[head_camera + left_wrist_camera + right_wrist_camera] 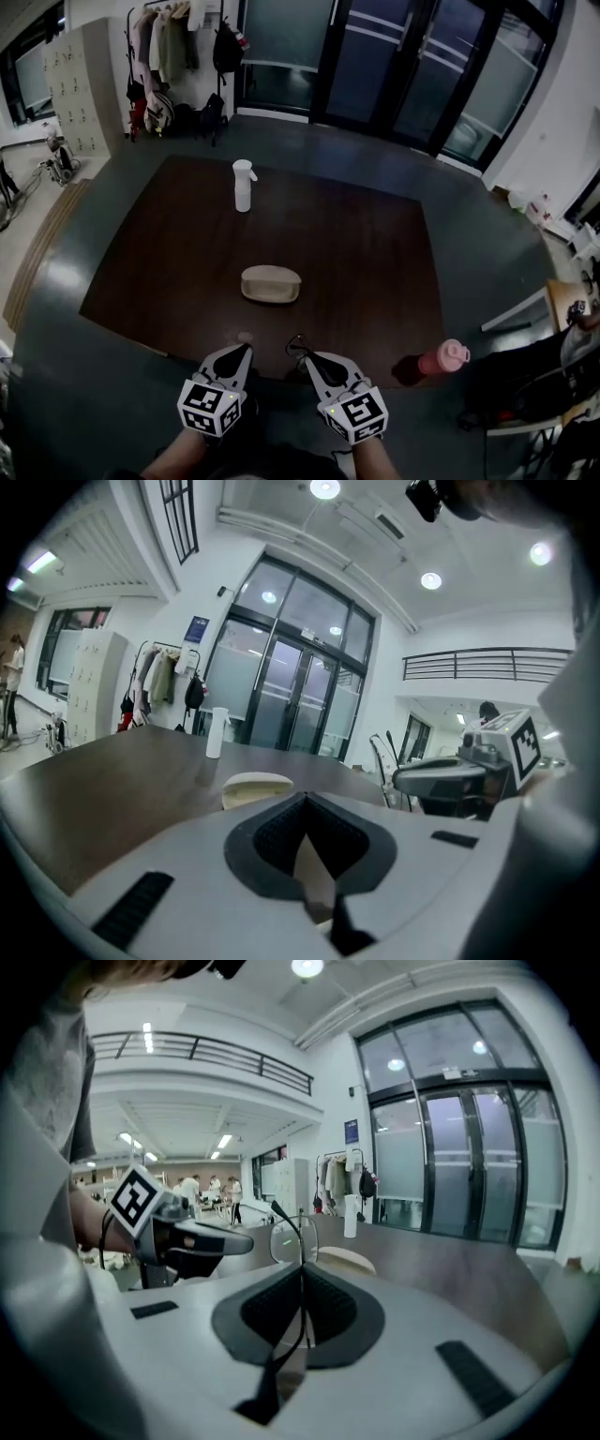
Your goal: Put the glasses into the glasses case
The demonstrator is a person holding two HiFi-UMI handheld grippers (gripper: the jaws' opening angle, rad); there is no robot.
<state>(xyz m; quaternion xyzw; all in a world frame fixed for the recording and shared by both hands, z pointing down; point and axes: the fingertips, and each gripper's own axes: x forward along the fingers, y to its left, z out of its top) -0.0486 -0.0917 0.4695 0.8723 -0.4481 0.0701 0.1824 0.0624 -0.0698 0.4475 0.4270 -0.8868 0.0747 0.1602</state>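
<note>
The cream glasses case (271, 283) lies shut on the middle of the dark brown table (169, 272). In the right gripper view the case (349, 1260) shows just beyond the jaws. My right gripper (305, 359) hovers at the table's near edge. It is shut on a temple arm of the thin-framed glasses (286, 1239), whose lens sticks up past the fingertips. Beside it on the left, my left gripper (246, 347) points at the case (255, 785). Its jaws are shut and I see nothing held in them.
A white spray bottle (244, 185) stands on the table beyond the case. A pink bottle (442, 358) stands at the table's near right corner. Coats hang on a rack (164, 42) at the back left, before glass doors.
</note>
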